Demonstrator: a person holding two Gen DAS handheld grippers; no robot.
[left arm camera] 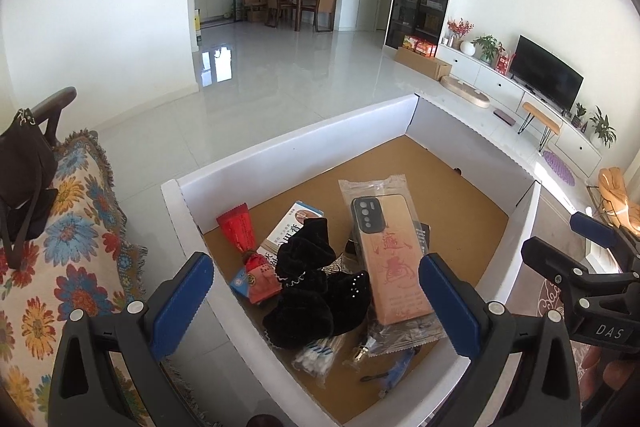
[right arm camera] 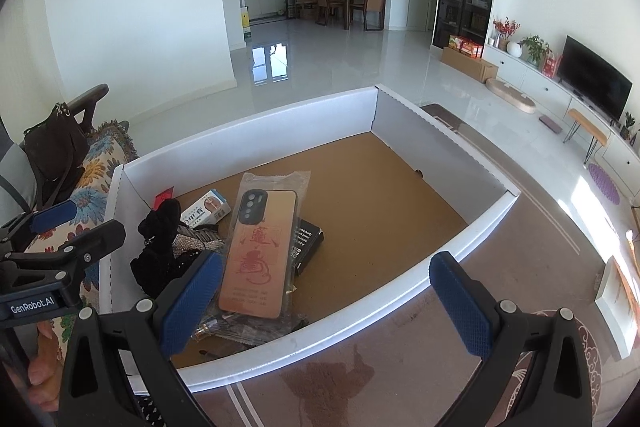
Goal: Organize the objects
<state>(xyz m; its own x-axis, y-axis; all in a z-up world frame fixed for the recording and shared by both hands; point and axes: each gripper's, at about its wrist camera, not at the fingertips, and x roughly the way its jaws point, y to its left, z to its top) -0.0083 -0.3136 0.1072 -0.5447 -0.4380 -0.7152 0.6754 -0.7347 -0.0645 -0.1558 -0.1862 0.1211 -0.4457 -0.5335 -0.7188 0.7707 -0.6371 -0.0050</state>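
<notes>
Both pairs of tongs hung over a shallow white cardboard tray [right arm camera: 256, 115], jaws spread wide and gripping nothing. The left tongs [left arm camera: 316, 303] hovered above the heap at the tray's seven o'clock corner, nearest the floral sofa throw [left arm camera: 60, 247]; the right tongs [right arm camera: 326, 303] straddled the near wall toward five o'clock, over the rug [right arm camera: 360, 387]. The things lay bunched together: a bagged phone case [right arm camera: 260, 247] on top, leaning over a small black box [right arm camera: 310, 239], with black velvet hair ties [left arm camera: 312, 291] at its nine o'clock, a red sachet [left arm camera: 250, 255] and a small medicine carton [left arm camera: 288, 223] beyond, and a packet of cotton swabs [left arm camera: 316, 353] at six. The far half of the brown floor stood bare. Whether that pile had just been gathered in or waited to be sorted out, I could not judge; the open jaws suited either.
</notes>
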